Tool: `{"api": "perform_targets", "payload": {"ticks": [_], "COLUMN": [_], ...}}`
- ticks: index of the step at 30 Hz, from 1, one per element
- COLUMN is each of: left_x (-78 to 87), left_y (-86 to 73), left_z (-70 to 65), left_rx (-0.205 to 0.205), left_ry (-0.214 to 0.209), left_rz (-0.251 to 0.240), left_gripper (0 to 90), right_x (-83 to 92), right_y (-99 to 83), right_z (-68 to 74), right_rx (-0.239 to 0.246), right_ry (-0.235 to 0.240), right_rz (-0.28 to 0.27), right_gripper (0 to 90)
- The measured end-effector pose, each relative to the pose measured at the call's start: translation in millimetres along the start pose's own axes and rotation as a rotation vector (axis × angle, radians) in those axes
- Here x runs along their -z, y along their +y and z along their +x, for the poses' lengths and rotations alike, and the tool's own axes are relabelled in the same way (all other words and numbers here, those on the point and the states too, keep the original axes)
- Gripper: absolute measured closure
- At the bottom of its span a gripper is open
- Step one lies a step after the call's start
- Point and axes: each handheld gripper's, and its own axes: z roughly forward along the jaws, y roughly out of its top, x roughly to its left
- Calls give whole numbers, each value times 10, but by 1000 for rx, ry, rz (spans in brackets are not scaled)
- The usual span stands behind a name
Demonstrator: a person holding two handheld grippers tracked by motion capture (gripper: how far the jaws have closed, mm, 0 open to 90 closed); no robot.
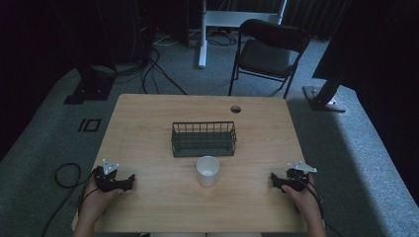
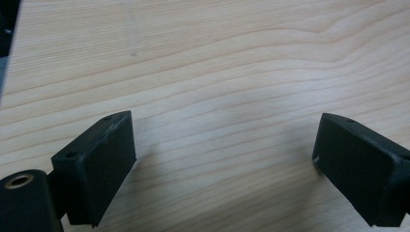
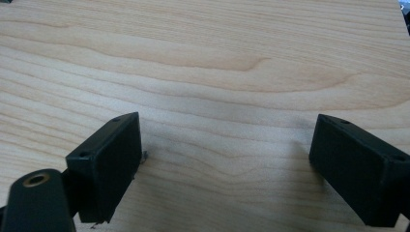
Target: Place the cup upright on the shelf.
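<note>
Both tools, left tool and right tool, rest wide open near the bench's near edge; a careless sweep inward could topple the light cup at mid-bench.

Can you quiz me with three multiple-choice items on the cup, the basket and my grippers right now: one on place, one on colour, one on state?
1. Where does the cup stand?
A. inside the basket
B. on the table, just in front of the basket
C. on the chair

2. What colour is the cup?
A. white
B. red
C. blue

3. How do the left gripper and right gripper stand?
A. both shut
B. both open, holding nothing
C. one holds the cup

Key: 1 B, it stands apart on bare wood; 2 A, plainly white; 3 B, bare wood shows between each pair of jaws.
</note>
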Motion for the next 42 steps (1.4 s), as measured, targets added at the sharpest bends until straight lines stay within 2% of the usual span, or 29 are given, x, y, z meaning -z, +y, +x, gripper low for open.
{"api": "perform_targets", "payload": {"ticks": [11,19,28,33,42], "left_x": [-33,7,25,28,52], "left_y": [78,170,230,275,356], "left_z": [-177,-312,-434,-524,-734], "left_rx": [-34,-70,-93,-100,-149], "left_ry": [-77,-113,-159,-203,-250], "left_rz": [-33,-64,-85,-101,-123], "left_gripper": [85,84,85,84,84], "right_x": [0,0,0,-1,-1], "right_y": [0,0,0,0,0], "right_z": [0,0,-1,2,3], "right_rx": [0,0,0,6,7], "right_ry": [0,0,0,6,7], "right_rz": [0,0,0,-1,-1], "right_gripper": [110,110,110,110,110]}}
